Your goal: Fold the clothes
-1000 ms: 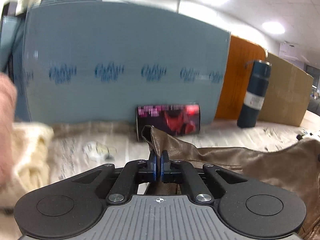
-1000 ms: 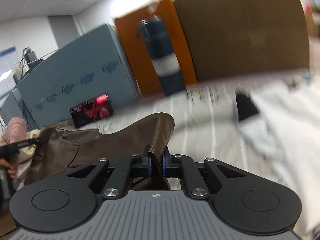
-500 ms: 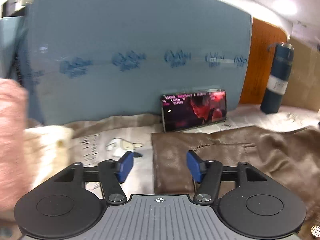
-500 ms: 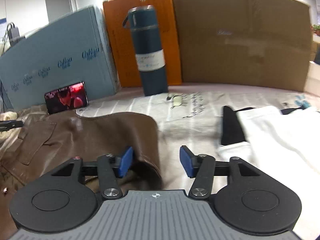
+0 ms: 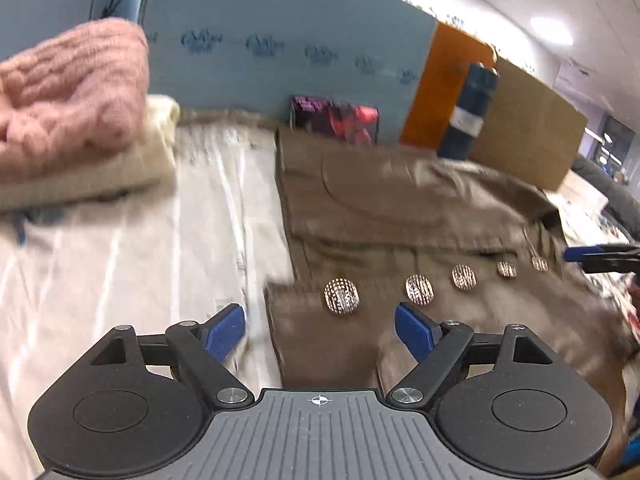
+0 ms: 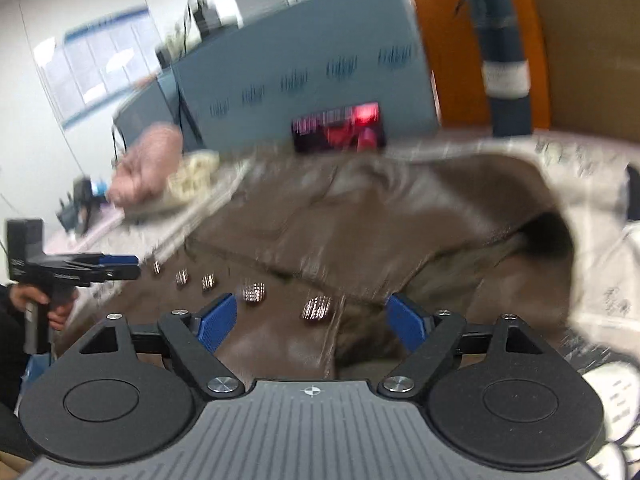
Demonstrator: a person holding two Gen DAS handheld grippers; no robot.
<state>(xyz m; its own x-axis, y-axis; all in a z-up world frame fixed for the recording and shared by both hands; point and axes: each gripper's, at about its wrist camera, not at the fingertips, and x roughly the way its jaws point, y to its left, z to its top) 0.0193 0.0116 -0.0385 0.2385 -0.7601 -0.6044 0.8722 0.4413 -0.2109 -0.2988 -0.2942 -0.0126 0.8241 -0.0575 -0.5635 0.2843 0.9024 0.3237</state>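
Both tongs gape wide w/ nothing held: left tongs (image 5: pixel 320 326) low over the near-left hem of the jacket (image 5: pixel 400 200), right tongs (image 6: pixel 310 318) over its button row (image 6: pixel 256 292). Jacket lies spread on the bench (image 5: pixel 120 260), front up, partly folded at most. For a neat fold, pinch one fabric layer at the edge, both sides level, lift evenly. Both point at the far edge, tilted down
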